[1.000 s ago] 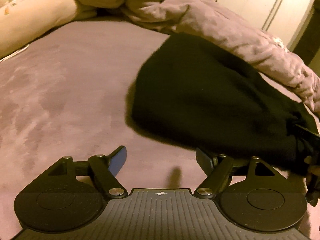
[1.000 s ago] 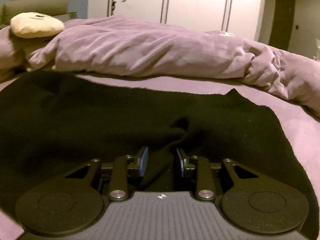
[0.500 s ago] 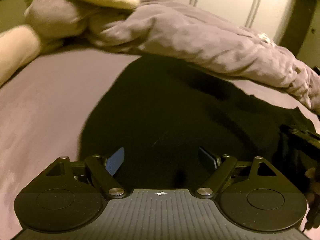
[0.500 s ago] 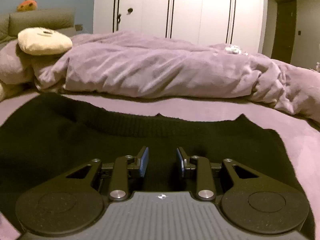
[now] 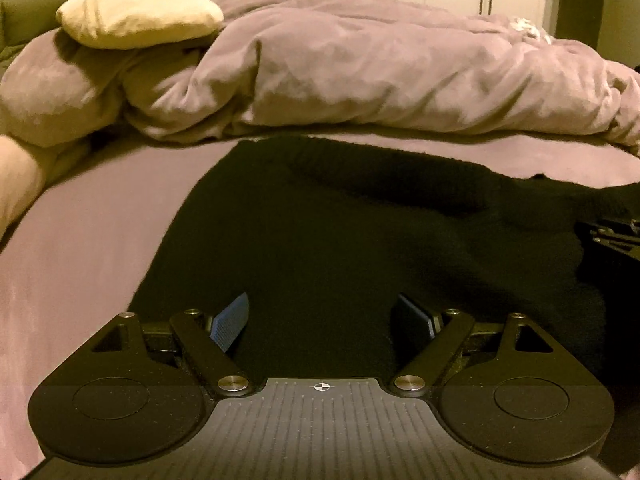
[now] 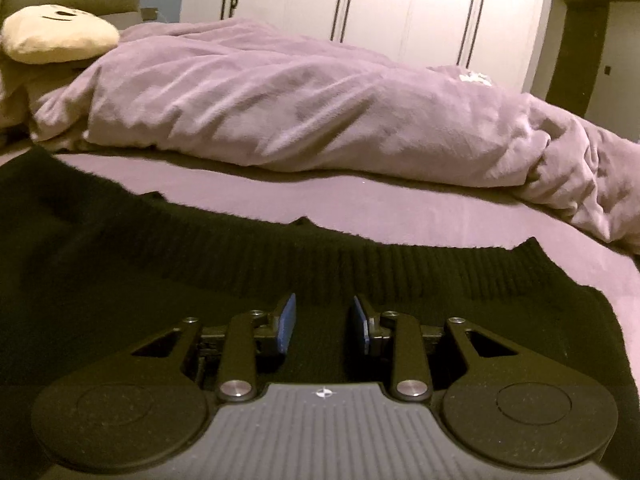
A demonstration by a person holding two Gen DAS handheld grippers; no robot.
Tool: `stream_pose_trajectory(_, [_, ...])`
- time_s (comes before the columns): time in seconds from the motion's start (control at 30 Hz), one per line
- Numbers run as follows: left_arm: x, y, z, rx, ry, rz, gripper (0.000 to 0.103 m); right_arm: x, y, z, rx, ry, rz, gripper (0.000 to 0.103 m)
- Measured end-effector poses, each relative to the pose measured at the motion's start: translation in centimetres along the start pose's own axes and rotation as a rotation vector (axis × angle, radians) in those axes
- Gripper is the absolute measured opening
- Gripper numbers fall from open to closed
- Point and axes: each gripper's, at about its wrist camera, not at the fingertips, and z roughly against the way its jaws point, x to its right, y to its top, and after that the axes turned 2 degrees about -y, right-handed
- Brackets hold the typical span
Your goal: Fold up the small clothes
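A black knit garment (image 5: 340, 240) lies spread on the purple bed sheet (image 5: 80, 220). It also shows in the right wrist view (image 6: 160, 280), with its ribbed hem (image 6: 400, 268) along the far edge. My left gripper (image 5: 324, 320) is open wide, low over the garment's near left part. My right gripper (image 6: 322, 326) is partly shut with a narrow gap; black fabric lies between the pads, and whether it is pinched is unclear. Part of the right gripper (image 5: 612, 236) shows at the right edge of the left wrist view.
A rumpled purple duvet (image 5: 380, 72) lies heaped across the back of the bed, also in the right wrist view (image 6: 280, 108). A cream pillow (image 5: 140, 16) sits on it at the left. White wardrobe doors (image 6: 400, 8) stand behind.
My left gripper has swung from the bare sheet at the garment's left to over the garment. The right gripper has drawn back along the garment, which now lies flatter with its hem spread.
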Motion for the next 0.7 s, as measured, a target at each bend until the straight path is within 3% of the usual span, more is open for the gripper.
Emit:
stream_pose_trajectory(0.37, [-0.4, 0.5, -0.8, -0.025, -0.004, 0.008, 0.087, 0.7, -0.4, -0.5, 0.011, 0.006, -0.035, 0.038])
stream_pose_trajectory(0.53, [-1.0, 0.5, 1.0, -0.019, -0.012, 0.022, 0.086, 1.3, -1.5, 3.6, 0.068, 0.036, -0.072, 0.06])
stream_pose_trajectory(0.7, [-0.5, 0.7, 2.5, 0.016, -0.04, 0.035, 0.086, 3.2, -5.1, 7.4, 0.124, 0.052, -0.083, 0.059])
